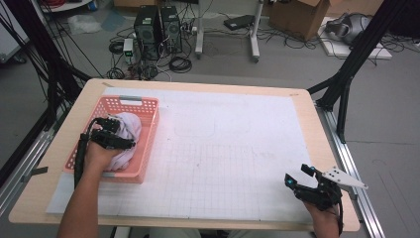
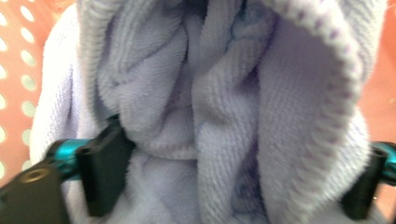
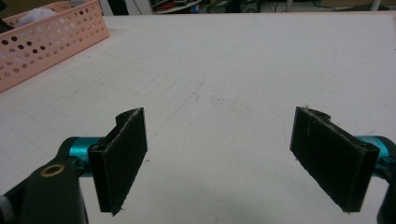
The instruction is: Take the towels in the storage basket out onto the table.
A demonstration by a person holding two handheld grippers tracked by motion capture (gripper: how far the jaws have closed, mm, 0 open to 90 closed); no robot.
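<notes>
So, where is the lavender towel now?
High view: the lavender towel lies bunched in the pink basket at the table's left, between the open left gripper's jaws.

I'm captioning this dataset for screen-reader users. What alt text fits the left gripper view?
A bunched lavender towel bulges between the left gripper, whose black jaws stand wide apart on either side of the folds. The perforated wall of a pink basket shows behind it.

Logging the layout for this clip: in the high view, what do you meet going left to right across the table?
Pink basket with the lavender towel and left gripper inside → bare gridded white mat → right gripper, jaws apart.
</notes>
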